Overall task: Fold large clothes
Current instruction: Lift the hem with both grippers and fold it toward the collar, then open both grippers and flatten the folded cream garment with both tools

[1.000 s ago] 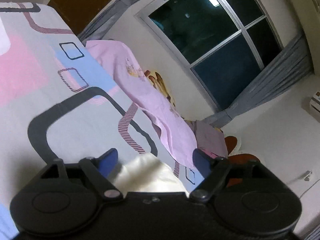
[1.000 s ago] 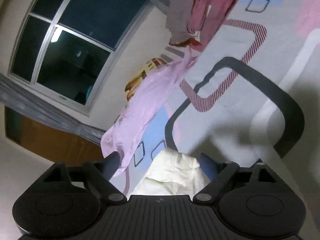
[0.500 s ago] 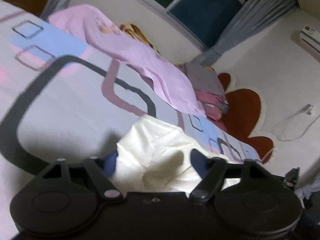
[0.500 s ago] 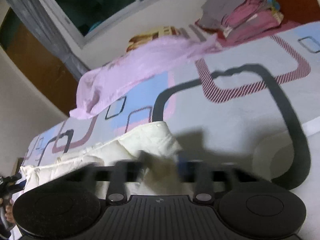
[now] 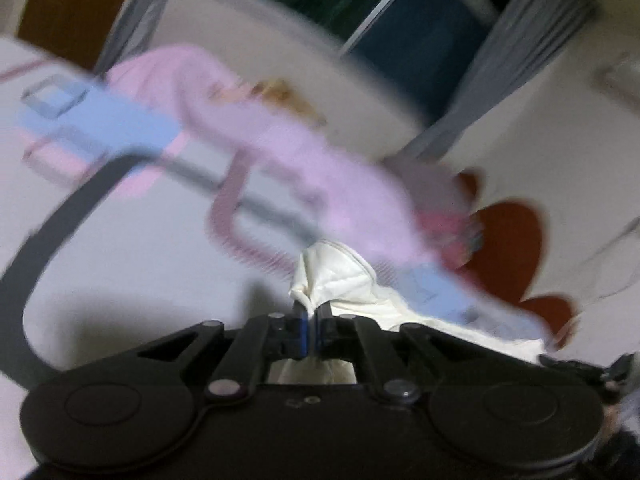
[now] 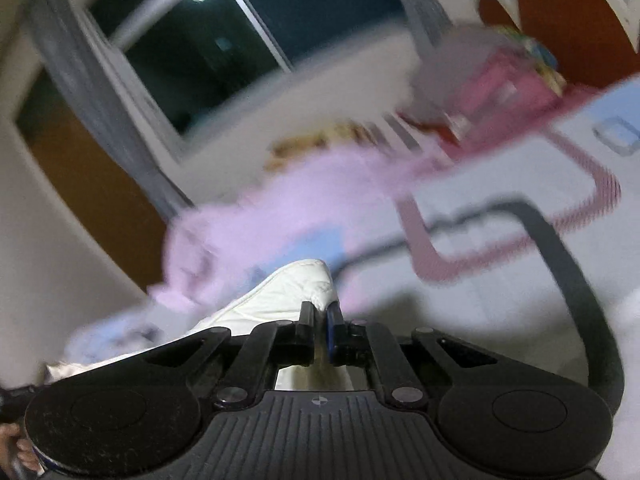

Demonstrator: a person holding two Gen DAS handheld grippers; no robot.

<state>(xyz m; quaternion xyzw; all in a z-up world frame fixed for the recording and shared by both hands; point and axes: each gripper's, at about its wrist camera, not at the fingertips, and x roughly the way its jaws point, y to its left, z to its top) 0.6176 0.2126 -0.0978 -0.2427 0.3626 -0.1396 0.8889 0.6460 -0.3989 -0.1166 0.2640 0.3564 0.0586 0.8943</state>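
Cream garment pinched at two corners, low over the patterned bedsheet.

Left gripper (image 5: 311, 320) clenched on one bunched corner of the cream garment (image 5: 336, 276); right gripper (image 6: 320, 316) clenched on another corner of the same cloth (image 6: 288, 284), fabric visibly trapped between both pairs of pads. Remainder of garment trailing back toward the near edge of the bedsheet (image 5: 120, 248). Judged soft, limp and fairly light, apparently quilted or lined, hence somewhat bulky at the fold; liable to sag between grips and drag on the sheet. Best held at hem corners or seam ends, kept taut between both hands. Beyond: pink garment (image 6: 280, 224) spread out, folded pile (image 6: 492, 80) at far end. No containers in view.
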